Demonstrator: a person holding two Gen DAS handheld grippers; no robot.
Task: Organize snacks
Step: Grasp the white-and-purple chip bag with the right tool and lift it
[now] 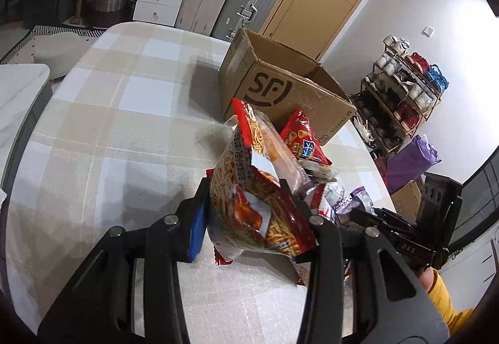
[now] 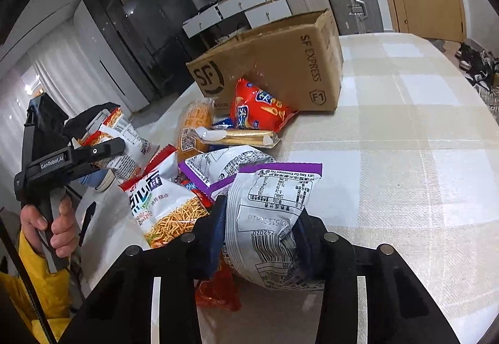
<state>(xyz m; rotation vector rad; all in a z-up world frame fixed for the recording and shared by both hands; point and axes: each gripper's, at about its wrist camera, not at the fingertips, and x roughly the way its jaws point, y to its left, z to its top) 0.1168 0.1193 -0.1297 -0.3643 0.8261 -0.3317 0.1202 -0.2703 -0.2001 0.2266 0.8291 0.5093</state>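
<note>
Left wrist view: left tongs [image 1: 249, 213] closed on a red-and-white crinkled plastic packet of fried noodle sticks [image 1: 249, 188], held clear above the check-patterned cloth desk [image 1: 124, 125]. Beyond it, an open brown cardboard carton printed SF [image 1: 280, 88] stands on the desk, a red foil bag of cone snacks [image 1: 301, 138] leaning at its foot; more loose packets lie heaped just right of the held one. Right wrist view: right tongs [image 2: 259, 234] clamped on a white-and-purple foil snack bag [image 2: 268, 213], printed back uppermost, lying at the near edge of the heap on the desk. Beside it a white packet of noodle snack with a red top edge [image 2: 162, 203], an orange wrapped cake [image 2: 195, 128] and a clear tray of golden wafer rolls [image 2: 243, 136]. Handling, judged: packets light, air-filled, soft and slippery; contents brittle, so crush-prone. Best hold likely at the flat crimped seam or an end corner, with gentle pressure.
</note>
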